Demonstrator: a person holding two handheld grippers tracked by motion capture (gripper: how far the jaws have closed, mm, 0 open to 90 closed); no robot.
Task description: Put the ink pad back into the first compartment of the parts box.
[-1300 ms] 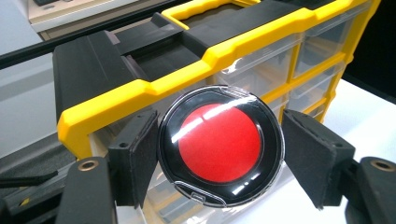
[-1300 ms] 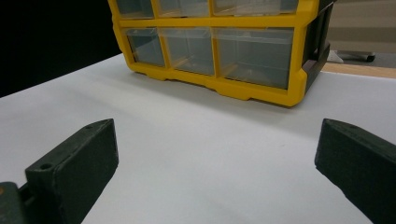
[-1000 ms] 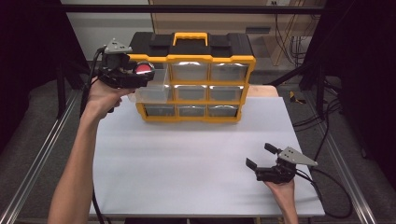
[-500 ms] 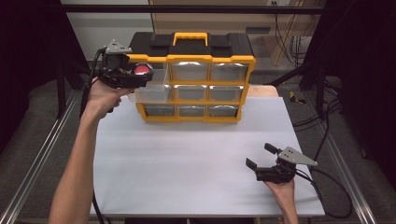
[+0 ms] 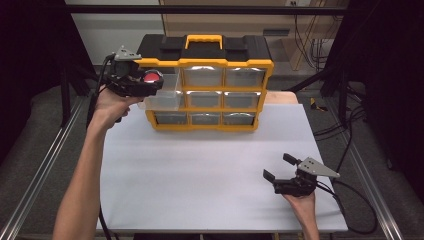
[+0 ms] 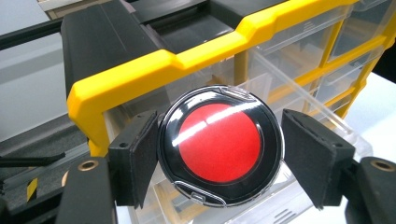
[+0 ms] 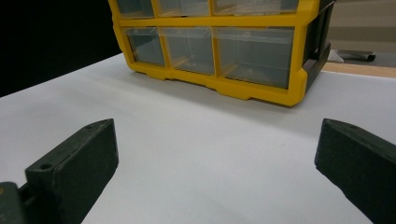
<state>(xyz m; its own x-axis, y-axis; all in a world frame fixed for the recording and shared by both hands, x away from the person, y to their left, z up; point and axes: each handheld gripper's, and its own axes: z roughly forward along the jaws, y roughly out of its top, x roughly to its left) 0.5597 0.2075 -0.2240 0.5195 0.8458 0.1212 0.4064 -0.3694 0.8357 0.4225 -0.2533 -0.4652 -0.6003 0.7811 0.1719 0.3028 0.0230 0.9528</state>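
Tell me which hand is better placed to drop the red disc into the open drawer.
Left. The left gripper has the red disc between its jaws, right over the pulled-out top-left drawer of the yellow organizer. The right gripper sits open and empty, low near the table's front edge.

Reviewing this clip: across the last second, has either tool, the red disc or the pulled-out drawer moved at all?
No visible change. The left tool stays at the organizer's pulled-out top-left drawer with the red disc between its jaws. The right tool rests open at the table's near right, as before.
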